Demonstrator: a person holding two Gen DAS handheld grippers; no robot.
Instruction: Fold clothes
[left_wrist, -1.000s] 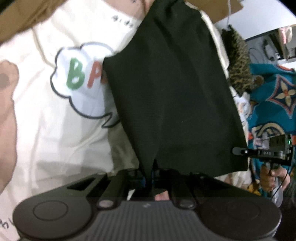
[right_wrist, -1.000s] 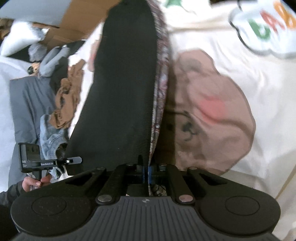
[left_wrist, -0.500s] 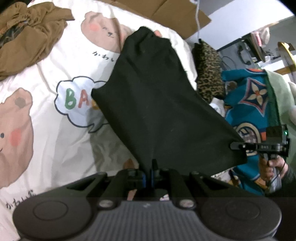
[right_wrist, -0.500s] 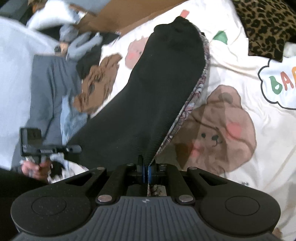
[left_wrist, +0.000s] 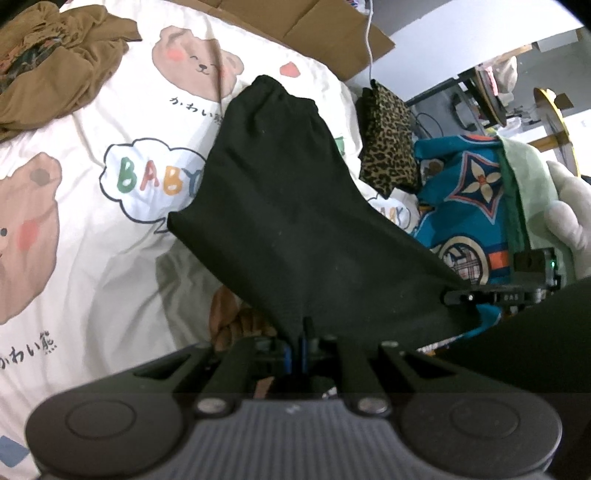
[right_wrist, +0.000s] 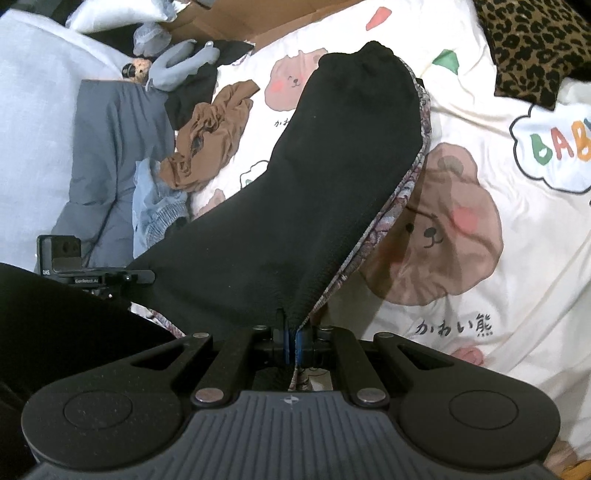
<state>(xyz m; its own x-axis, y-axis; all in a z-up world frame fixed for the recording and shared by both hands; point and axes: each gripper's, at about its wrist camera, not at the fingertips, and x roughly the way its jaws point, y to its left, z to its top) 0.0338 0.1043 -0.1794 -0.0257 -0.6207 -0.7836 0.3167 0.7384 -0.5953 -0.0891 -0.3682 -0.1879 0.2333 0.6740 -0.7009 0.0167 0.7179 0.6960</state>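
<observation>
Item: black garment (left_wrist: 295, 206), patterned lining. My left gripper (left_wrist: 300, 347) and right gripper (right_wrist: 290, 343) each pinched one near corner; long axis ran straight away from both, far end resting on the bear-print bedsheet (right_wrist: 480, 314).

We see a black garment (left_wrist: 295, 206) of plain, matte knit, stretched taut between two near corners and raised above the bed (left_wrist: 92, 258). Its near edge is pulled into a straight line, and from there the cloth narrows toward a gathered, slightly puckered far end (right_wrist: 369, 62) that droops down toward the bear-print sheet. From the right wrist view we make out a second layer along its right edge, a paisley-like patterned lining (right_wrist: 391, 206) in purple and grey peeking from beneath the black. The surface is smooth, with only faint creases near the far end, and it casts a shadow on the sheet below.
</observation>
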